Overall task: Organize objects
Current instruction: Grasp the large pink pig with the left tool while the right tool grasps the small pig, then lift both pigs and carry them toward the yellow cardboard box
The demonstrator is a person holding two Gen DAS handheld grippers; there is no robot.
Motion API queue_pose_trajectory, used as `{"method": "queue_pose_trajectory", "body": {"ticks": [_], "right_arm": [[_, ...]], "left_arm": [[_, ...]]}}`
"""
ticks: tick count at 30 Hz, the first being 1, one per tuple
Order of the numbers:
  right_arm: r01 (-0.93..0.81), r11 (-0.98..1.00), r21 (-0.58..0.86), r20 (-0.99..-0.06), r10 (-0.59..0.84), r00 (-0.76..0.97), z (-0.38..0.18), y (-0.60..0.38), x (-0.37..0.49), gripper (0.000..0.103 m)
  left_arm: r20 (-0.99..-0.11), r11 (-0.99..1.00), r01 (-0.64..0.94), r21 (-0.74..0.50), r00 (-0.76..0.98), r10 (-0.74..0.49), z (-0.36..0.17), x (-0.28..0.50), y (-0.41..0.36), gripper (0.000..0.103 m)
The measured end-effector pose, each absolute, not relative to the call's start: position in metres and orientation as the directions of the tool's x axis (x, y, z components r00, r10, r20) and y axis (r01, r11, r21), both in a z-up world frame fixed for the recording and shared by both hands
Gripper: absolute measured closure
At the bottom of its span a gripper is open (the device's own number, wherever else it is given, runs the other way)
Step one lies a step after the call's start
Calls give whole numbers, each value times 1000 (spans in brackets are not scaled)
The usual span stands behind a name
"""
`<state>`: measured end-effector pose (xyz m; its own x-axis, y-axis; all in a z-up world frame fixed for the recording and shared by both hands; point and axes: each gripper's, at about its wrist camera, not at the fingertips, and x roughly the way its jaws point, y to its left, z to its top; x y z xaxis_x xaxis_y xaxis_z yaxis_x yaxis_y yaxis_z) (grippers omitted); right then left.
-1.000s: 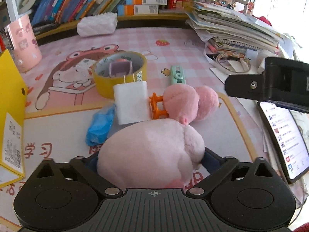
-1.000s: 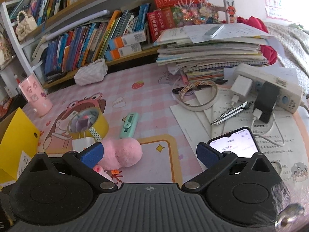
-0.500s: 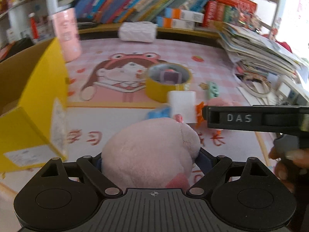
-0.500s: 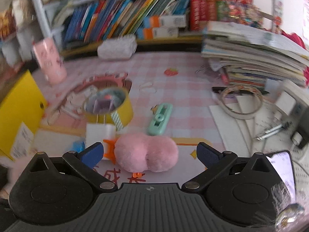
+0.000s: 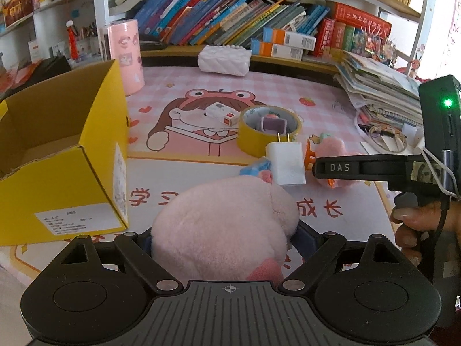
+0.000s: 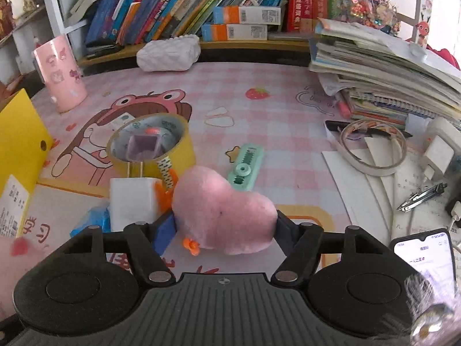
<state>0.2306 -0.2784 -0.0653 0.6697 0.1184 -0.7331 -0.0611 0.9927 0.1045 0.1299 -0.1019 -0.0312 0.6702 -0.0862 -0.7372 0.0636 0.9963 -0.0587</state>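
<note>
Left tongs (image 5: 227, 236) grip the plush (image 5: 224, 225), low centre of frame, beside the yellow box (image 5: 57, 155) at left. Right tongs (image 6: 224, 225) have just been closing; their pads now press the pink puff (image 6: 222, 210) on the counter (image 6: 273, 121). Lift the puff straight up, clear of the charger (image 6: 134, 201). Only the left view shows the box interior; only the right view shows the phone (image 6: 423, 256).

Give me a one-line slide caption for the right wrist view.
Right gripper, jaws just closing, clamps the pink fluffy hair clip beside the yellow tape roll.
</note>
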Motion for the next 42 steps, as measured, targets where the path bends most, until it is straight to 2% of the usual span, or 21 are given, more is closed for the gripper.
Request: {"method": "queue_pose_trajectory", "body": {"ticks": [7,20,27,42], "right_arm": [[-54,993,106,-680,112,724,-47,-278,209,36],[-35,994,107,-659,98,745,-20,-242,136,36],[-67,993,101,-675,117,728,-17,-196,92,36],[-256,961,102,-695,253,673,-23,-81,13,36]], "left_arm": [[-714,993,81,-84,690,-117,-27,121,-92,13],[-664,981,150,-121,723,-192,-16,77,-50,13],[-651,985,92,-143,741,-164,-9,36,3,13],[-641,988,-36,-151,764,-71,-6,-44,99,13]]}}
